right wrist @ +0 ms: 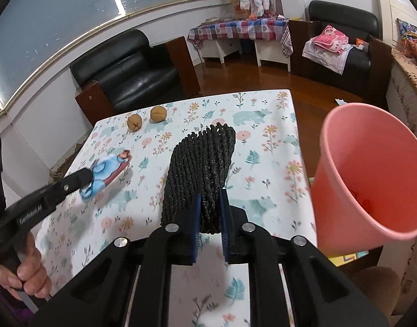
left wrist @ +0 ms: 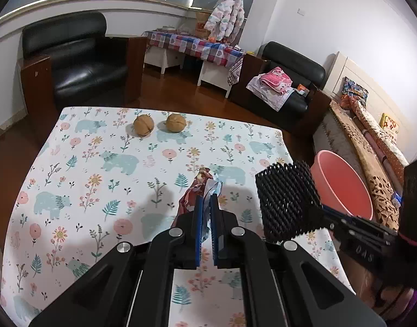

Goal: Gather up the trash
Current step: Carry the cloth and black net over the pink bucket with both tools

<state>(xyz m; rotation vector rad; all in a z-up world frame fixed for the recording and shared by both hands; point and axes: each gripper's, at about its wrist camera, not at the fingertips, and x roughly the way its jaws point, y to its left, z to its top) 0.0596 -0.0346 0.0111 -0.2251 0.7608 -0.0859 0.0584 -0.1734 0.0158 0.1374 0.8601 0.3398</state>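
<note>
My left gripper [left wrist: 206, 200] is shut on a crumpled red and blue wrapper [left wrist: 193, 193] and holds it over the flowered tablecloth [left wrist: 99, 163]. The wrapper also shows in the right wrist view [right wrist: 104, 173], pinched in the left gripper [right wrist: 89, 181]. My right gripper [right wrist: 210, 200] is shut on a piece of black foam netting [right wrist: 203, 169], which stands up from its jaws; it shows in the left wrist view [left wrist: 286, 199] too. A pink bin [right wrist: 372, 174] stands just right of the table, with something red at its bottom.
Two walnuts [left wrist: 143, 125] [left wrist: 176, 122] lie near the table's far edge. Black armchairs [left wrist: 77, 54] stand beyond the table on a wooden floor. A bed [left wrist: 372, 147] with patterned covers lies to the right, behind the bin [left wrist: 342, 185].
</note>
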